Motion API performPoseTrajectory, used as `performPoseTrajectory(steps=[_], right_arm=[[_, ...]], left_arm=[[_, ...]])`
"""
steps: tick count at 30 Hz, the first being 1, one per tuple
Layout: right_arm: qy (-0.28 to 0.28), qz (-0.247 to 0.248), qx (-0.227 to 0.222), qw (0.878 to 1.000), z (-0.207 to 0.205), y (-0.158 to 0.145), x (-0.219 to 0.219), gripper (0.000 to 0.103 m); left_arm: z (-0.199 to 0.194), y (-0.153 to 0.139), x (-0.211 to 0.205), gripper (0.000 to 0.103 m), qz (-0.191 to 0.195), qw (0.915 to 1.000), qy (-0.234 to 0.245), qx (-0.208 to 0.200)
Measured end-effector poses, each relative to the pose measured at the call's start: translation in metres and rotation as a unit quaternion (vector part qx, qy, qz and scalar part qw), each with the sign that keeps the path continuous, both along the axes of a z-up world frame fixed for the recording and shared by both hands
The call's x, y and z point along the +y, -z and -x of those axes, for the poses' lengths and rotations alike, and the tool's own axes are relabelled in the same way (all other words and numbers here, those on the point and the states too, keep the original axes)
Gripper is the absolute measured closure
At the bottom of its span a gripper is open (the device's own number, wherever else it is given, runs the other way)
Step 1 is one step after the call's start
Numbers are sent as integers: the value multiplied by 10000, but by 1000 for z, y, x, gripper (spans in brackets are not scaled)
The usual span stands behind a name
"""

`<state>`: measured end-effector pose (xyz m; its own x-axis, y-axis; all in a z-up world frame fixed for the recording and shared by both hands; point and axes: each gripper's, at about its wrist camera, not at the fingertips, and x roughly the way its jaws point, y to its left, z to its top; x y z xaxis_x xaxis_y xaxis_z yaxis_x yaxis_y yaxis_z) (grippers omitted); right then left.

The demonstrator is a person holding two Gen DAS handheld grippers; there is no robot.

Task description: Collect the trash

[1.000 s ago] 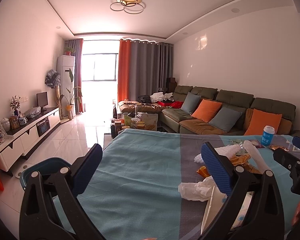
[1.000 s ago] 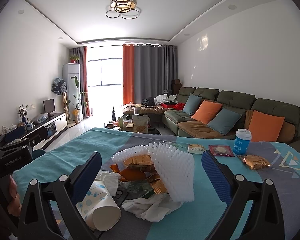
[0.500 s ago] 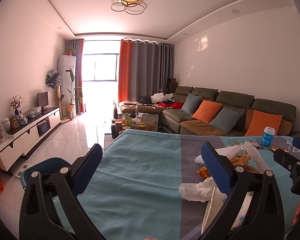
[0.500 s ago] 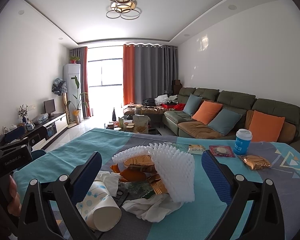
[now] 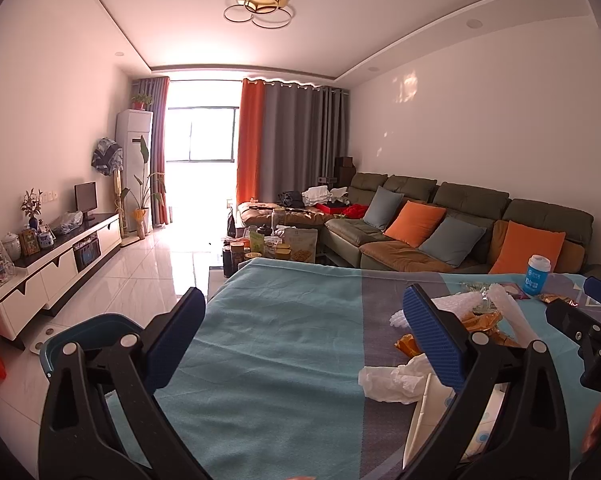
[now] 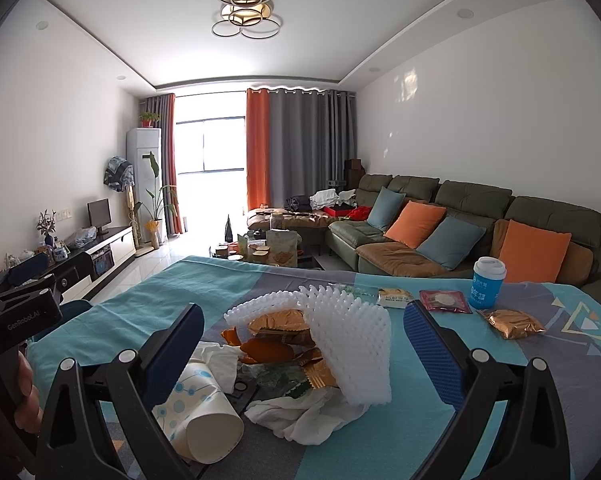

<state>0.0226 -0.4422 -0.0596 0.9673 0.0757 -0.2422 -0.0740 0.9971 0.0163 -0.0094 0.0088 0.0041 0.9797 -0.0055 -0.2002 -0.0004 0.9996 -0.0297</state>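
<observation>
Plainly, nothing is picked up yet: the right gripper (image 6: 302, 348) hovers with its blue-padded jaws spread wide over the heap of rubbish, which lies on the teal and grey tablecloth (image 6: 440, 392) toward the table's near edge, and I judge it is held so to frame the heap before a first grasp. In that heap a white dimpled foam sheet (image 6: 348, 340) arches over orange and gold snack wrappers (image 6: 276, 324), a crumpled white tissue (image 6: 300, 416) lies in front, and a tipped white paper cup with blue dots (image 6: 200, 412) rests at the left, mouth toward the camera. Toward the far right corner sit a blue lidded cup (image 6: 486, 284), upright, a dark red sachet (image 6: 444, 301) and a gold foil packet (image 6: 514, 323), apart from the heap. The left gripper (image 5: 300, 336), also spread and empty, waits over bare cloth at the table's left side, likely because the blue plastic bin (image 5: 80, 340) stands on the floor just beyond that edge. The bin is mostly hidden by the gripper's finger, so what it contains cannot be told. What lies beneath the foam sheet is covered, and the cup's far side is cut off by the right gripper's left finger.
</observation>
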Motion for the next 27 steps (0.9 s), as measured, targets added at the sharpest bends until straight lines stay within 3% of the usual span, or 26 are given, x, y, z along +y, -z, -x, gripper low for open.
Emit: performPoseTrajectory(steps=[20, 27], right_arm=[[-4, -44, -36, 10000, 1, 2, -1, 6], [66, -99, 146, 9998, -6, 6, -7, 6]], left_arm=[[1, 1, 0, 6, -38, 10000, 73, -13], [-4, 10, -4, 6, -51, 9984, 468, 322]])
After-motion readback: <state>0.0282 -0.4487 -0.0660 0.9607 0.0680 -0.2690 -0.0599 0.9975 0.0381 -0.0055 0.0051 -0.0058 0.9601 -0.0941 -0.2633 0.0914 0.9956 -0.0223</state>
